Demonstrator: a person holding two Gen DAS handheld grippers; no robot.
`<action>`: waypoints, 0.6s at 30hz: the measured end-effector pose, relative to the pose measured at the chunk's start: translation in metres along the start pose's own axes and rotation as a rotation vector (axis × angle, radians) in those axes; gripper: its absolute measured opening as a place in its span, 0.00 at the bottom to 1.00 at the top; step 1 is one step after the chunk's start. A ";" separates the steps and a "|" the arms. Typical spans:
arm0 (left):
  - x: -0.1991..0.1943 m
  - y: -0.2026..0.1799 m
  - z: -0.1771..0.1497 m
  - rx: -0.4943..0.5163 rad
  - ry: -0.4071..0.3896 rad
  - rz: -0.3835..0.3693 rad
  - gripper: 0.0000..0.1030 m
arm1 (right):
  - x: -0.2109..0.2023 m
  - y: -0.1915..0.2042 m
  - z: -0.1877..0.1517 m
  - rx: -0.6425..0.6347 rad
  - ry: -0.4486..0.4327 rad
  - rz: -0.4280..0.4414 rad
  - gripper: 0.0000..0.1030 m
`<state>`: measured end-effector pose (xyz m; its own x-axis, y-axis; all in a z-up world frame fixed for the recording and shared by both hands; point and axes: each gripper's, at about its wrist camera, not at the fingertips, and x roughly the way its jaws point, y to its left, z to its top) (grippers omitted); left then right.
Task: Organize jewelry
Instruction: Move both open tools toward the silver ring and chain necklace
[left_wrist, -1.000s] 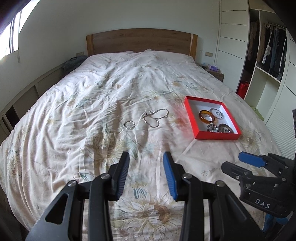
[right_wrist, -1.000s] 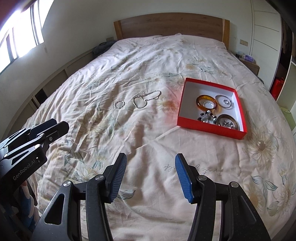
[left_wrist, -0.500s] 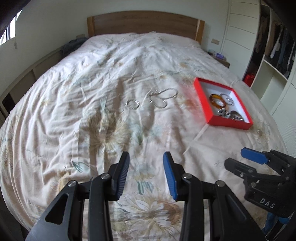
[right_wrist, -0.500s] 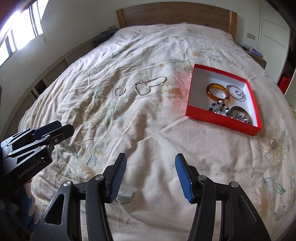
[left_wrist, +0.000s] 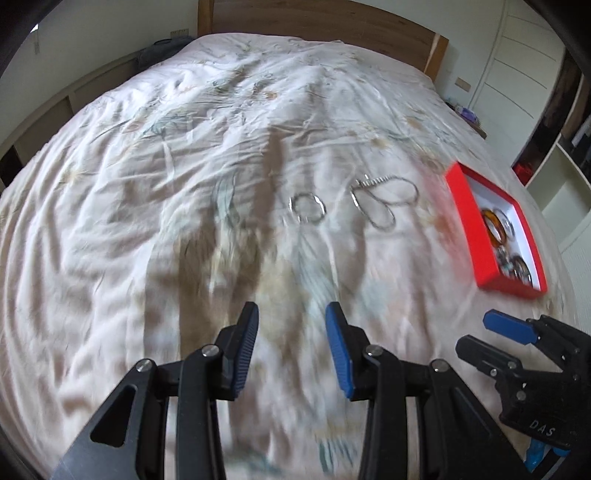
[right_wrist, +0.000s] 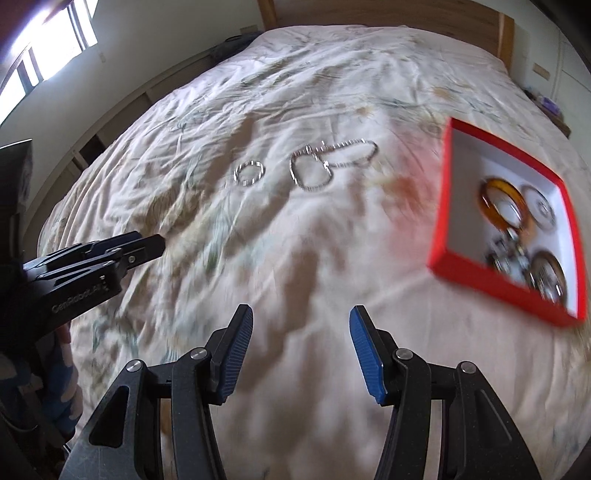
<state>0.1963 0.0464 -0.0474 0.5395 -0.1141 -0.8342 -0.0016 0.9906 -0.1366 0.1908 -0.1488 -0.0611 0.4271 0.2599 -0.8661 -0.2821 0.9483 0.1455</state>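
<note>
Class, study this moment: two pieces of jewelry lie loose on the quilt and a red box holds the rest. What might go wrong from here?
1. The thin chain necklace lies in loops on the wrinkled quilt; the open left tongs might pinch fabric with it.
2. The small ring bracelet lies close beside the necklace, so lifting one may drag the other.
3. The red box sits on soft bedding and could tip if pressed.

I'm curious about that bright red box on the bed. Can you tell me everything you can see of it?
The red box is a shallow, open, lidless tray that looks like cardboard: red walls outside, white inside. It lies flat on the floral bedspread, to the right of the loose silver chain and small ring. Inside lie an amber bangle, a thin silvery ring beside it, a dark round piece and a beaded cluster, blurred here. Neither gripper touches it; both hover short of it with open, empty jaws.
</note>
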 end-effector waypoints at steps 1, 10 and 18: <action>0.006 0.002 0.007 -0.004 0.001 -0.006 0.35 | 0.006 -0.001 0.010 -0.005 -0.004 0.005 0.53; 0.070 0.010 0.066 -0.008 0.024 -0.048 0.35 | 0.052 -0.010 0.069 -0.015 -0.025 0.036 0.53; 0.109 0.004 0.086 0.046 0.039 -0.031 0.34 | 0.080 -0.022 0.103 0.006 -0.040 0.042 0.53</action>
<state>0.3280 0.0443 -0.0929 0.5059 -0.1467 -0.8500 0.0539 0.9889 -0.1386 0.3196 -0.1300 -0.0847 0.4490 0.3069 -0.8392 -0.2953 0.9374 0.1848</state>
